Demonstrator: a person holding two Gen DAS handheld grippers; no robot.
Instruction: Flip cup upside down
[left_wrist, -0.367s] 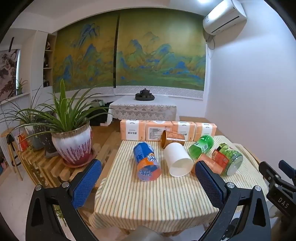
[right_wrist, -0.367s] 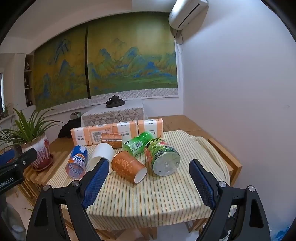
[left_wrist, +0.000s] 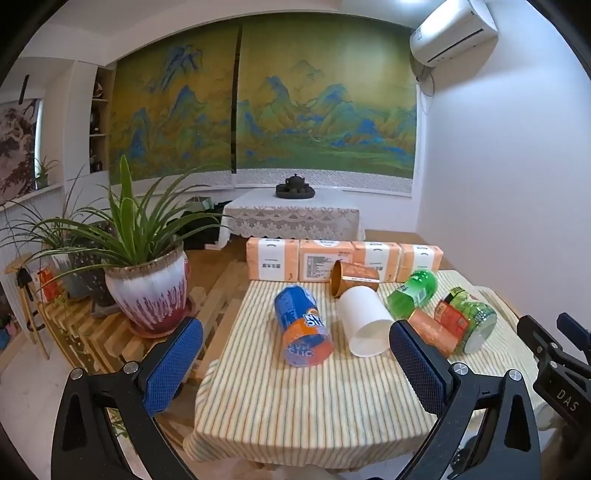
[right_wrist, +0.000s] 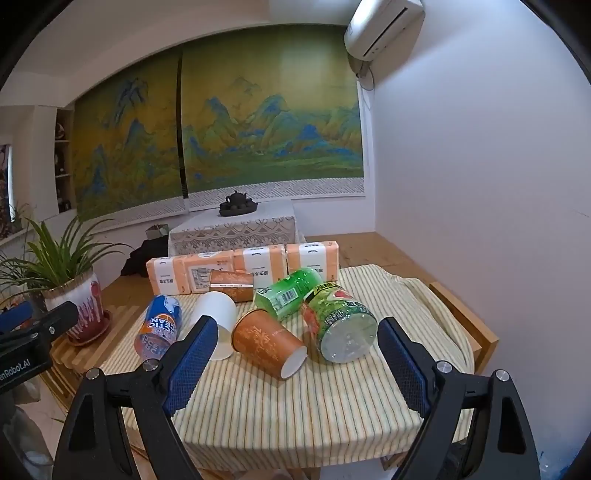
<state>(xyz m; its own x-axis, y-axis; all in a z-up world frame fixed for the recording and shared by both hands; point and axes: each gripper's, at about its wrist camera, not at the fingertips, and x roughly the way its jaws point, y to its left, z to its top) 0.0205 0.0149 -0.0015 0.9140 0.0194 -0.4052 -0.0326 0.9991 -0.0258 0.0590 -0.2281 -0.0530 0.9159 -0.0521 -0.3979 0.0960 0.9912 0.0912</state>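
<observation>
Three paper cups lie on their sides on the striped tablecloth (left_wrist: 295, 398). The white cup (left_wrist: 364, 321) (right_wrist: 218, 317) has its mouth toward me. An orange patterned cup (right_wrist: 267, 345) (left_wrist: 430, 332) lies to its right, mouth facing front right. A gold-rimmed orange cup (left_wrist: 352, 278) (right_wrist: 232, 286) rests behind them by the tissue packs. My left gripper (left_wrist: 295, 365) hangs open before the table's near edge, nothing between its blue pads. Equally open and empty, my right gripper (right_wrist: 293, 363) hovers in front of the orange cup.
Toppled bottles share the table: a blue-orange one (left_wrist: 301, 326), a green one (right_wrist: 290, 293) and a green jar-like one (right_wrist: 341, 326). Orange tissue packs (left_wrist: 343, 258) line the far edge. A potted plant (left_wrist: 147, 288) stands on a slatted bench to the left. A white wall is on the right.
</observation>
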